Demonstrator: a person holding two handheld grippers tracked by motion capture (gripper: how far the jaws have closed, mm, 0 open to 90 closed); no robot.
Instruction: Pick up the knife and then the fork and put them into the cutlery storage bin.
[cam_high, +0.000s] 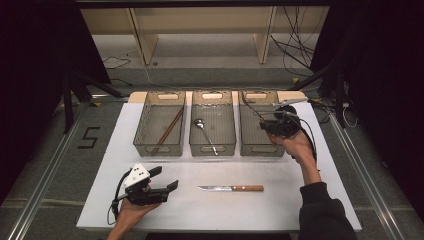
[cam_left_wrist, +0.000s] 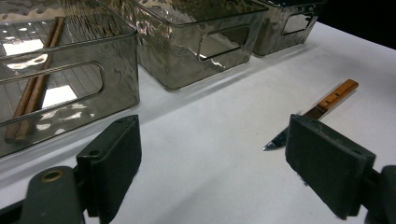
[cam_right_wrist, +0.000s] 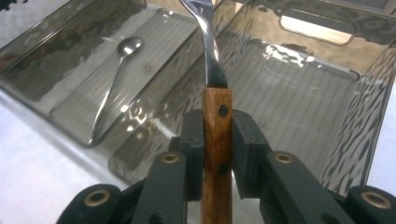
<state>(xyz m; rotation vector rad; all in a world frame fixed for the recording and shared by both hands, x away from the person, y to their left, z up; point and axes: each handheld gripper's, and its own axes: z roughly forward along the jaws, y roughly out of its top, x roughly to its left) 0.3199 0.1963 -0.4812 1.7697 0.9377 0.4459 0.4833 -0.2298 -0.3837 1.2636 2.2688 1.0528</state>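
Observation:
My right gripper (cam_high: 276, 125) (cam_right_wrist: 218, 126) is shut on the wooden handle of a metal utensil (cam_right_wrist: 217, 140) and hovers over the right bin (cam_high: 260, 149) (cam_right_wrist: 299, 88). The utensil's steel neck points away from the jaws, and its head is cut off at the top of the right gripper view. A wooden-handled knife (cam_high: 231, 188) (cam_left_wrist: 322, 106) lies flat on the white table, blade to the left. My left gripper (cam_high: 165, 178) (cam_left_wrist: 212, 172) rests low at the front left, open and holding nothing, with the knife's tip just off its right jaw.
Three clear smoky bins stand in a row at the back of the white table (cam_high: 225, 210). The left bin (cam_high: 159, 147) (cam_left_wrist: 70, 88) holds chopsticks (cam_high: 169, 130) (cam_left_wrist: 35, 93). The middle bin (cam_high: 212, 147) (cam_left_wrist: 205, 51) holds a spoon (cam_high: 205, 132) (cam_right_wrist: 119, 70).

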